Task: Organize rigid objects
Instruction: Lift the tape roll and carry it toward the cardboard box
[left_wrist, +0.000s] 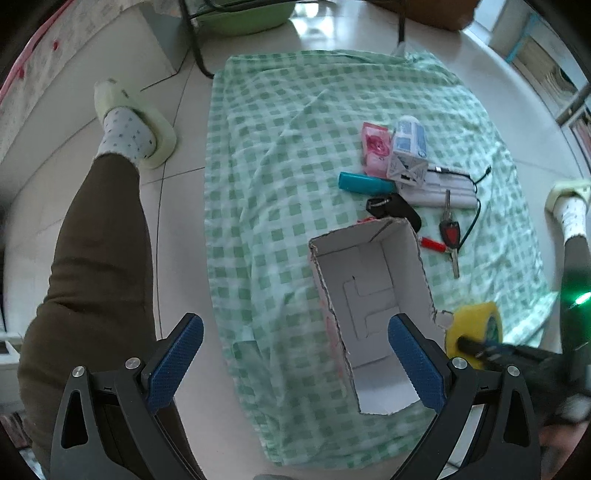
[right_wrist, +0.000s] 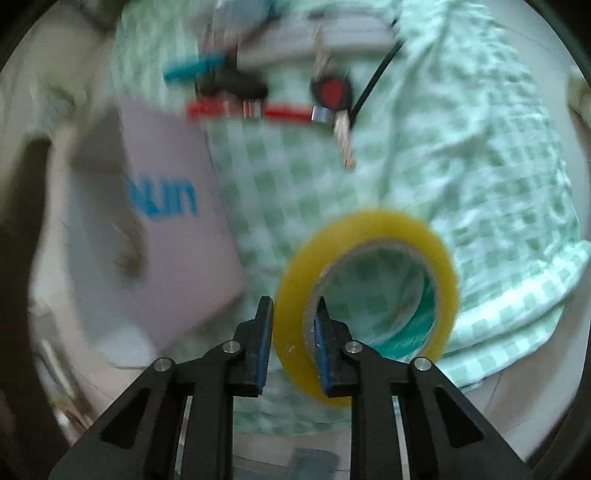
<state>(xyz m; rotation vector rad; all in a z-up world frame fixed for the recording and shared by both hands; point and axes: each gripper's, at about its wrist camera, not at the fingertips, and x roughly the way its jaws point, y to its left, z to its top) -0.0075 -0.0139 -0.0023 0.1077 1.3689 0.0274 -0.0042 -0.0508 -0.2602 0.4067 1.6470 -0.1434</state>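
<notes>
On the green check cloth (left_wrist: 295, 147), seen from the left wrist camera:
Box: open white cardboard box (left_wrist: 373, 295), near the middle, nothing inside yet.
Tape: yellow tape roll (right_wrist: 365, 295), just beside the box at about 4 o'clock.
Right gripper (right_wrist: 291, 343): fingers nearly shut, pinching the wall of the tape roll, one finger outside the ring and one inside the hole.
Left gripper (left_wrist: 295, 365): fingers wide apart, holding nothing, hanging above the near end of the box.
Other things to tidy: teal pen (left_wrist: 364, 182), pink packet (left_wrist: 376, 147), small blue and white carton (left_wrist: 408, 142), black fob (left_wrist: 397, 210), red car key (left_wrist: 450, 232), white bars with a black cord (left_wrist: 443, 192), all in a bunch at about 1 o'clock from the box.
Step now: likely moving the tape, picked up and on its way to the box; right view blurry.
Next move: probably carry the tape over the box mouth, toward 10 o'clock in the right view, lower it in, then let the fingers go.
Care needed: box wall is thin and torn, so a bump could push it; left gripper could steady it.
After that: rest of the bunch goes in, one by one.
</notes>
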